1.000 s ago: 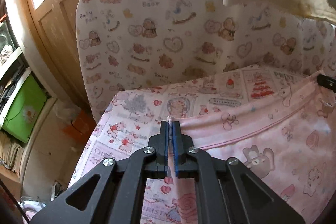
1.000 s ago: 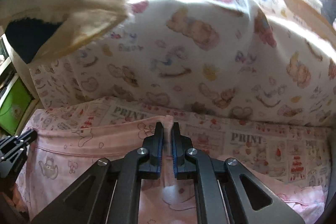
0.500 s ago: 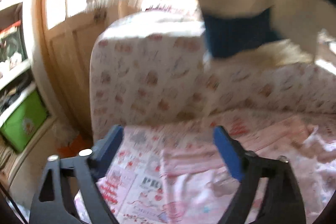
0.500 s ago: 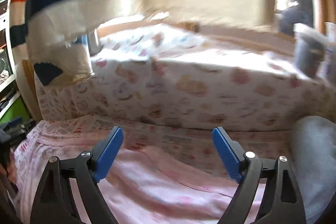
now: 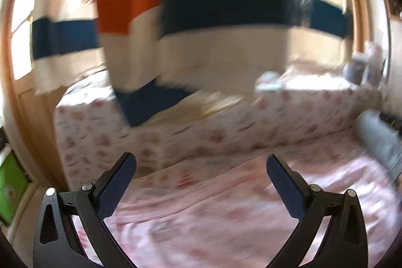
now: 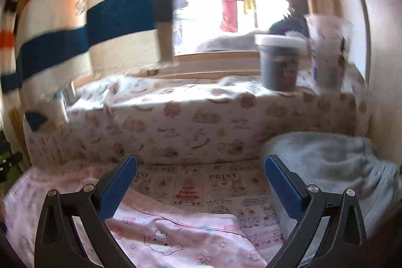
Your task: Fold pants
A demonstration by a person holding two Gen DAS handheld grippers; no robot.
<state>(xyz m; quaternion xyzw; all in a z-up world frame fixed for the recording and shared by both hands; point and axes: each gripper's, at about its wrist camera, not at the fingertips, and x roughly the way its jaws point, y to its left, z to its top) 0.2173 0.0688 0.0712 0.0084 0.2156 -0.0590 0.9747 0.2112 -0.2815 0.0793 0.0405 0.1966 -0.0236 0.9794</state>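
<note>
The pink printed pants (image 5: pixel 226 222) lie folded flat on the printed bedsheet (image 5: pixel 173 175) below my left gripper (image 5: pixel 201 180), which is open and empty above them. In the right wrist view the pants (image 6: pixel 176 237) lie under my right gripper (image 6: pixel 201 182), also open and empty, lifted clear of the cloth. The left view is blurred by motion.
A padded wall with a bear print (image 6: pixel 188 127) runs behind the bed. A striped orange, blue and cream knit (image 5: pixel 213 16) hangs above. A grey garment (image 6: pixel 334 167) lies at the right. A dark jar (image 6: pixel 279 64) and a cup (image 6: pixel 326 52) stand on the ledge.
Both grippers were shut on the pants' edge a second ago. They have let go, opened wide and lifted back and upward; the pants stay on the bed.
</note>
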